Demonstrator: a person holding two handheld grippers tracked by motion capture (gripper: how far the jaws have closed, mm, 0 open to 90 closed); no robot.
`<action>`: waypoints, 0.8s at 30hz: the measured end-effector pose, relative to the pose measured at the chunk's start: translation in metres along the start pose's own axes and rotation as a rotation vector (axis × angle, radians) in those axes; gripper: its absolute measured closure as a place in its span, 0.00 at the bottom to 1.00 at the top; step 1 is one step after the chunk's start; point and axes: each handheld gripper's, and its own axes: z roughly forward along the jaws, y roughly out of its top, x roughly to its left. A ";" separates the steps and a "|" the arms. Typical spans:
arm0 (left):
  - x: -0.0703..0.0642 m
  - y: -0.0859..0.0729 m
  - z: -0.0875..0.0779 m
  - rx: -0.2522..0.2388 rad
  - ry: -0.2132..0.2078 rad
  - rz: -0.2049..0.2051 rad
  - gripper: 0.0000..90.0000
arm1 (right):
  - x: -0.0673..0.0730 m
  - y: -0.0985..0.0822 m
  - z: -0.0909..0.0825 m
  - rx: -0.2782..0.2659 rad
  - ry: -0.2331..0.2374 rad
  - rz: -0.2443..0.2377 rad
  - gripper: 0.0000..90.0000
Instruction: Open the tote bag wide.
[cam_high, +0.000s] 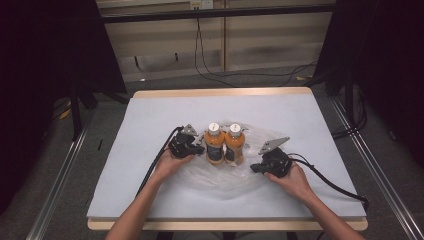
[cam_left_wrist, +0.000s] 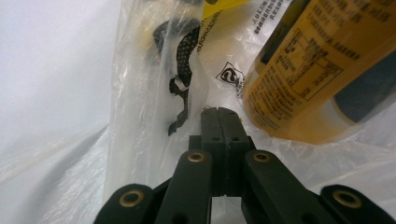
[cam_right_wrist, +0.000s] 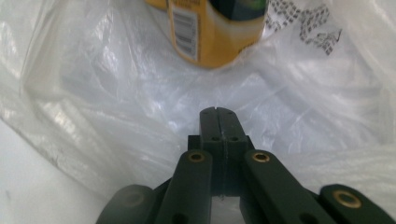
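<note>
Two orange juice bottles with white caps, the left bottle (cam_high: 215, 145) and the right bottle (cam_high: 234, 144), stand side by side on a crumpled clear plastic bag (cam_high: 220, 177) at mid-table. My left gripper (cam_high: 200, 148) lies just left of the left bottle, jaws shut. In the left gripper view its tips (cam_left_wrist: 218, 112) rest against the bag's film (cam_left_wrist: 140, 93), close beside a bottle (cam_left_wrist: 303, 79). My right gripper (cam_high: 252, 168) sits at the bag's right edge, also shut. In the right gripper view its tips (cam_right_wrist: 218, 112) lie on the bag (cam_right_wrist: 116, 93), below a bottle (cam_right_wrist: 215, 32). Whether film is pinched I cannot tell.
A pale sheet (cam_high: 150, 115) covers the table, whose wooden rim (cam_high: 220, 92) shows at the far edge. Black cables (cam_high: 330, 182) trail from both grippers toward the front. Dark curtains and stands flank the table; wires lie on the floor behind it.
</note>
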 end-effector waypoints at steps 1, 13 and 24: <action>0.002 -0.001 -0.002 0.012 0.002 0.002 1.00 | 0.000 -0.001 -0.001 0.001 -0.005 -0.005 1.00; 0.006 -0.010 -0.008 -0.022 0.017 -0.056 1.00 | 0.009 -0.008 -0.008 0.012 -0.010 -0.026 1.00; -0.001 -0.017 -0.016 -0.036 -0.018 -0.037 1.00 | 0.015 -0.011 -0.013 -0.016 -0.020 -0.014 1.00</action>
